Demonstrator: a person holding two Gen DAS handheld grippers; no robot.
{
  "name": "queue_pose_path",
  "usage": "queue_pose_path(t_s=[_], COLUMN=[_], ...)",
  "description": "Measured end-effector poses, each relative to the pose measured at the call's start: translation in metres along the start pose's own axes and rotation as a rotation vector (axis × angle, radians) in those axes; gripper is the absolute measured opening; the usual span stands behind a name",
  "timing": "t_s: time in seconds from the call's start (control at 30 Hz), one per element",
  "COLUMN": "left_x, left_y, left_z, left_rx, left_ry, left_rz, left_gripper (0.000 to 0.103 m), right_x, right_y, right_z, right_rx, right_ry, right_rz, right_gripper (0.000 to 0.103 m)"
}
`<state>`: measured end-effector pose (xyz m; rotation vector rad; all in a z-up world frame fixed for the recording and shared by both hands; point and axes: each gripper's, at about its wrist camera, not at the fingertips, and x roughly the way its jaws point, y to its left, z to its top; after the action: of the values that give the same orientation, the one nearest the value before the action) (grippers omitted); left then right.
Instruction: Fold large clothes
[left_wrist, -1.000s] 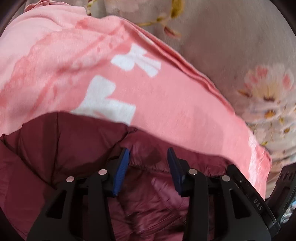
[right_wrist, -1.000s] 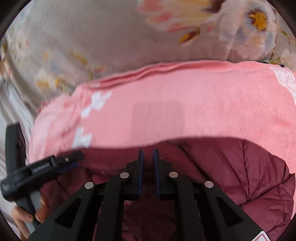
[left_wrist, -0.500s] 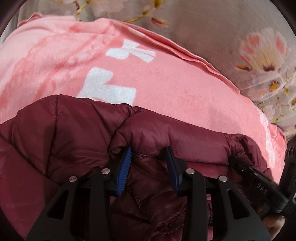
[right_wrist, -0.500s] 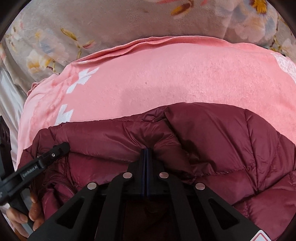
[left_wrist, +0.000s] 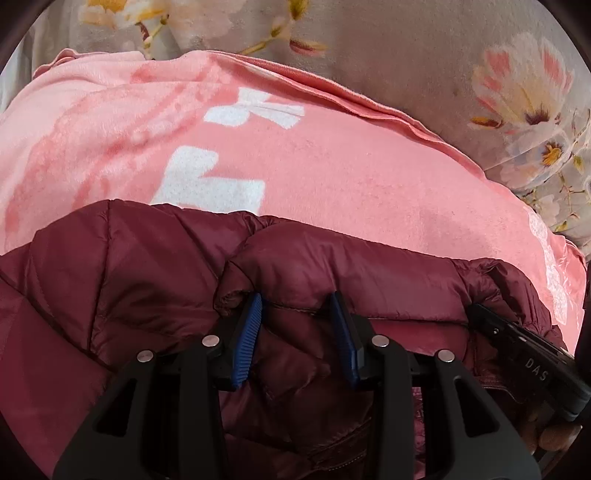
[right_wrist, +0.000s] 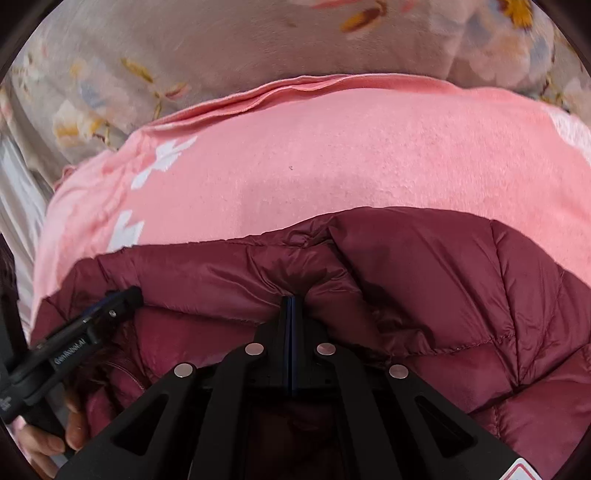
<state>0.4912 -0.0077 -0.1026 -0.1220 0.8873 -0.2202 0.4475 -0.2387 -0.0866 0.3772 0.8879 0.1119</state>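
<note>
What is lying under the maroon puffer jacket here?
The maroon puffer jacket rests on a pink blanket with white shapes, spread over floral bedding. What the blanket looks like directly beneath the jacket is covered.

A soft surface covered in grey-beige floral fabric (left_wrist: 424, 55) carries everything — pink, white and yellow blossoms are printed across it, clearest at the far right of the left wrist view. Directly on it lies a pink fleece blanket (left_wrist: 351, 177) with white shapes, its layered far edge showing as stacked folds. A maroon quilted jacket (right_wrist: 424, 280) rests on the near part of the blanket — not touching the floral fabric.
</note>
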Motion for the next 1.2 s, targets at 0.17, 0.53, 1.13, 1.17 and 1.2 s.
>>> queue_pose_path(t_s=[0.17, 0.53, 1.13, 1.17, 1.2], left_x=[-0.037, -0.208, -0.304, -0.303, -0.302], left_y=[0.002, 0.084, 0.158, 0.156, 0.156], left_z=[-0.005, -0.119, -0.285, -0.285, -0.286], left_rx=[0.006, -0.096, -0.437, -0.429, -0.429], left_ry=[-0.011, 0.067, 0.201, 0.209, 0.218], left_rz=[-0.038, -0.223, -0.396, -0.401, -0.399], left_gripper=[0.056, 0.079, 0.064, 0.05, 0.044], right_x=[-0.087, -0.289, -0.326, -0.332, -0.337], right_y=[0.0, -0.071, -0.094, -0.092, -0.092], right_z=[-0.026, -0.211, -0.349, -0.351, -0.352], right_rx=[0.001, -0.038, 0.27, 0.277, 0.273], right_ry=[-0.108, -0.041, 0.017, -0.006, -0.016], right_rz=[0.005, -0.109, 0.085, 0.088, 0.085], right_gripper=[0.035, 0.062, 0.011, 0.009, 0.007])
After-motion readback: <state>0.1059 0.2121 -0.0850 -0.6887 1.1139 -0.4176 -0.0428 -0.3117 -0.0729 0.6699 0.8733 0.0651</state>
